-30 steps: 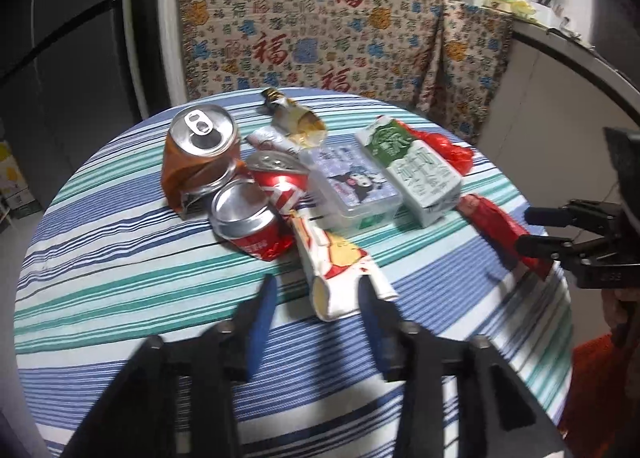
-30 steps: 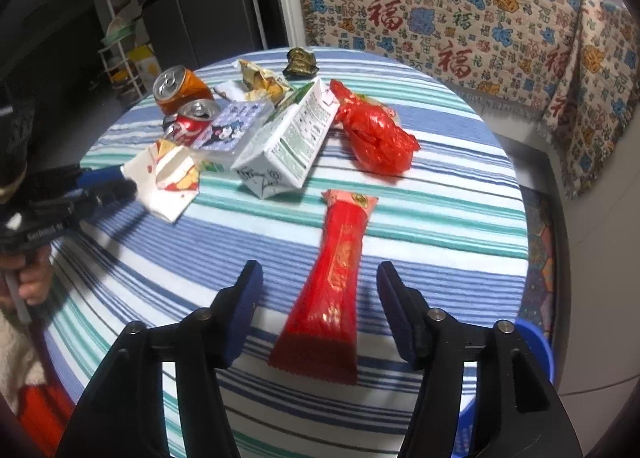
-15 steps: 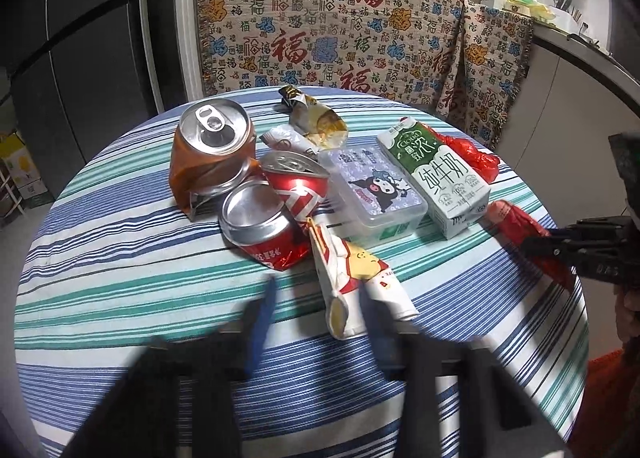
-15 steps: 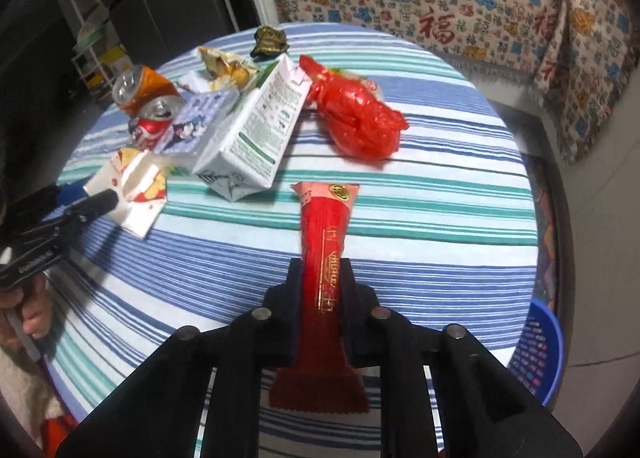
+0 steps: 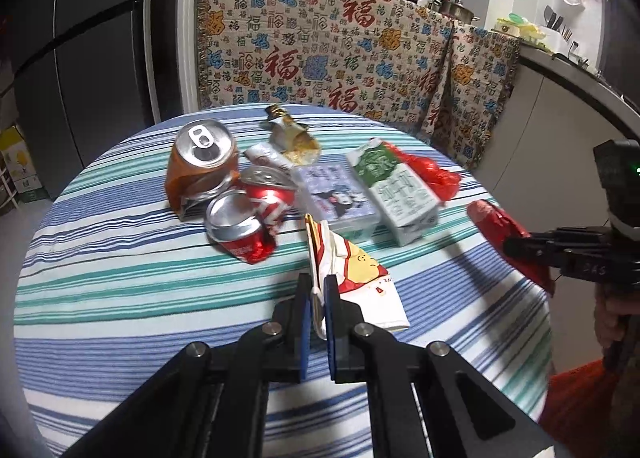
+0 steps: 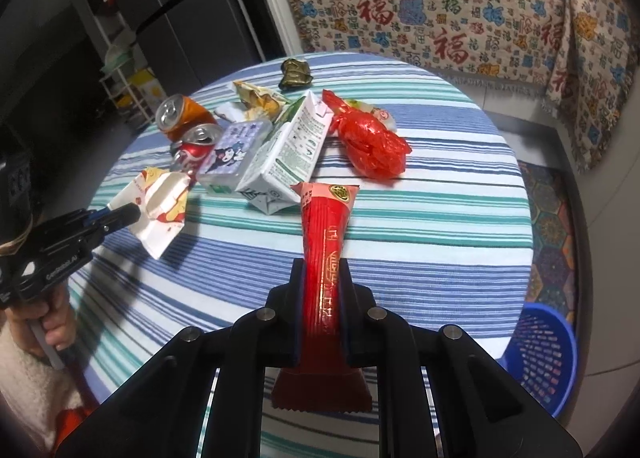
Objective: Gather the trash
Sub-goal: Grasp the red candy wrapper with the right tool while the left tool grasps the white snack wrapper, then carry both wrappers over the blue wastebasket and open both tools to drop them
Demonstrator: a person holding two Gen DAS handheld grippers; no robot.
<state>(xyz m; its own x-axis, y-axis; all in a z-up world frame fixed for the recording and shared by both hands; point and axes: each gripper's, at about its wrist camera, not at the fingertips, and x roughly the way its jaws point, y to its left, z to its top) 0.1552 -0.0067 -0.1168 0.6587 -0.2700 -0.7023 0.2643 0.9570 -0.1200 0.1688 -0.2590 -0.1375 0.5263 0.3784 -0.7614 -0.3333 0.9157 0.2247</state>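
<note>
Both hands have a catch. The left gripper (image 5: 317, 298) pinches the edge of the white cartoon wrapper (image 5: 360, 282); the right gripper (image 6: 322, 286) clamps the long red packet (image 6: 325, 242). Nothing looks binned yet: the blue basket (image 6: 540, 354) waits on the floor to the right gripper's right, while the cans (image 5: 240, 226), the milk carton (image 5: 396, 194) and the rest lie ahead of both grippers.

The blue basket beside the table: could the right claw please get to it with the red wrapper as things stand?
Probably yes. The right claw is shut on the long red wrapper, and the blue basket sits open on the floor just past the table edge, with nothing between them.
</note>
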